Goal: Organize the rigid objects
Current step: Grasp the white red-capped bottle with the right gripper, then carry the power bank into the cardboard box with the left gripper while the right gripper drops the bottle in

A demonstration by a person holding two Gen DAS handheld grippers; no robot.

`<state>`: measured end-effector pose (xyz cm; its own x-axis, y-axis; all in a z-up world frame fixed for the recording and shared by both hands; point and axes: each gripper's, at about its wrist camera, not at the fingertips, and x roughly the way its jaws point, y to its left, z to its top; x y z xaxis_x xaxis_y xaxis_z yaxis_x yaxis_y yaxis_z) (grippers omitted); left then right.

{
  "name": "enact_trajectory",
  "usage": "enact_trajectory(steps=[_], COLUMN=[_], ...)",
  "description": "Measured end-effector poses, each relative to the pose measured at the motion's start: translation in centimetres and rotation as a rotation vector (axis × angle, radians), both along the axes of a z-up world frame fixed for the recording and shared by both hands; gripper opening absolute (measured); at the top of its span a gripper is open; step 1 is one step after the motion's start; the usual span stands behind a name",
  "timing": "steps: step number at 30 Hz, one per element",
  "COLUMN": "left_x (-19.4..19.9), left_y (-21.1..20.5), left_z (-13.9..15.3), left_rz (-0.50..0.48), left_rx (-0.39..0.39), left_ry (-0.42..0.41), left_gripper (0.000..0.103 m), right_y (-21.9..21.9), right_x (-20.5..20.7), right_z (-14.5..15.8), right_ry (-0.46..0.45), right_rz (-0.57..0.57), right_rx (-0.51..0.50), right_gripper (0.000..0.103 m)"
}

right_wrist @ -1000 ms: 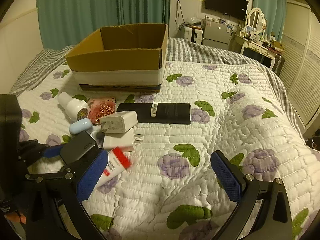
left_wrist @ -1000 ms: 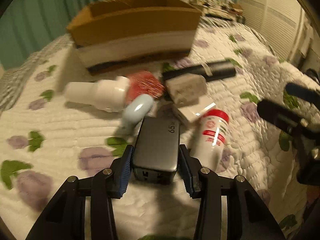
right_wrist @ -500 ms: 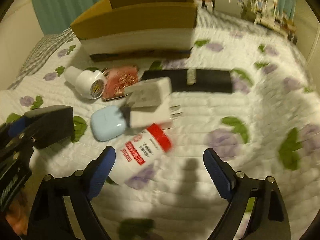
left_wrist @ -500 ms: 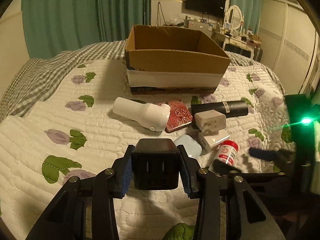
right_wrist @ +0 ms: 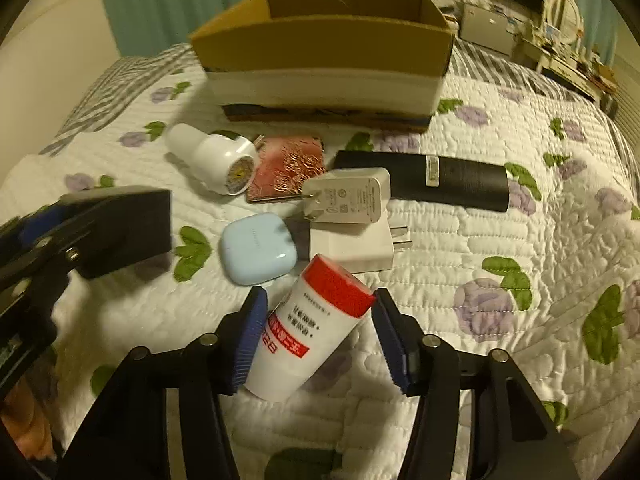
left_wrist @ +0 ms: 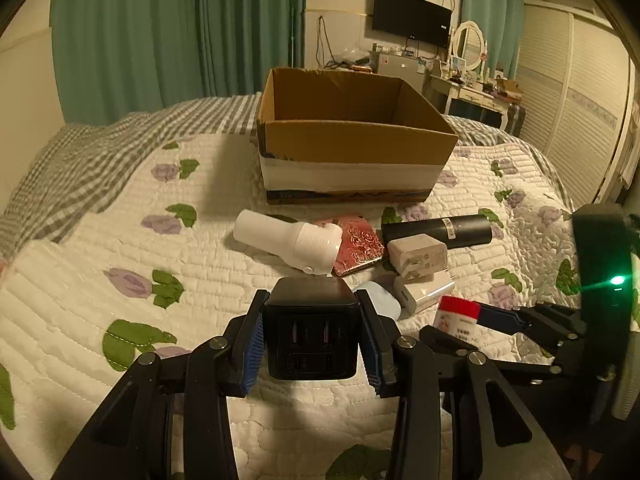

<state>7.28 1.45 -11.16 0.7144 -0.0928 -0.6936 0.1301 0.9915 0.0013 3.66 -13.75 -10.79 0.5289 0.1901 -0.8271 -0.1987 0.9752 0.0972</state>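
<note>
My left gripper [left_wrist: 312, 336] is shut on a black multi-port charger [left_wrist: 311, 330] and holds it above the quilt; it also shows in the right wrist view [right_wrist: 120, 230]. My right gripper [right_wrist: 318, 336] is open, its jaws on either side of a white bottle with a red cap [right_wrist: 316, 322] that lies on the quilt. The bottle also shows in the left wrist view [left_wrist: 456, 316]. An open cardboard box [left_wrist: 352, 136] stands at the back, also in the right wrist view [right_wrist: 324, 44].
On the quilt lie a white flashlight-like device [right_wrist: 214, 160], a red patterned case [right_wrist: 288, 168], a black tube [right_wrist: 424, 180], two white chargers [right_wrist: 352, 196], and a light blue earbud case [right_wrist: 258, 248]. A dresser and wardrobe stand at the right.
My right gripper has moved forward and narrowed around the red-capped bottle. My left gripper has risen a little with the charger.
</note>
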Motion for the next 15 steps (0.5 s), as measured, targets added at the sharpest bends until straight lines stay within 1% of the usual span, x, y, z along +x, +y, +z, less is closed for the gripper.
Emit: enact_trajectory(steps=[2,5,8,12,15], left_x=[-0.3,-0.9,-1.4,-1.6,-1.1], left_y=[-0.2,-0.6,-1.0,-1.4,-1.8], left_z=[0.4,1.6,2.7,4.7,6.3], left_rz=[-0.003,-0.006,-0.007,-0.005,-0.007], left_rx=[0.006,0.014,0.02,0.023,0.019], left_ry=[-0.009,-0.039,-0.066,-0.101,-0.123], left_gripper=[0.042,0.042,0.042,0.042,0.042], right_y=[0.1,-0.1,-0.3,-0.9,-1.6], right_x=[-0.7,-1.6,-2.3,-2.8,-2.4], right_z=[1.1,2.4,3.9,6.5,9.3], right_ry=[-0.029,-0.068,-0.112,-0.173,-0.237], right_rz=[0.025,0.048,0.054,0.054,0.049], right_rx=[0.014,0.027,0.041,0.055,0.046], right_gripper=[0.044,0.04,0.037,0.037,0.037])
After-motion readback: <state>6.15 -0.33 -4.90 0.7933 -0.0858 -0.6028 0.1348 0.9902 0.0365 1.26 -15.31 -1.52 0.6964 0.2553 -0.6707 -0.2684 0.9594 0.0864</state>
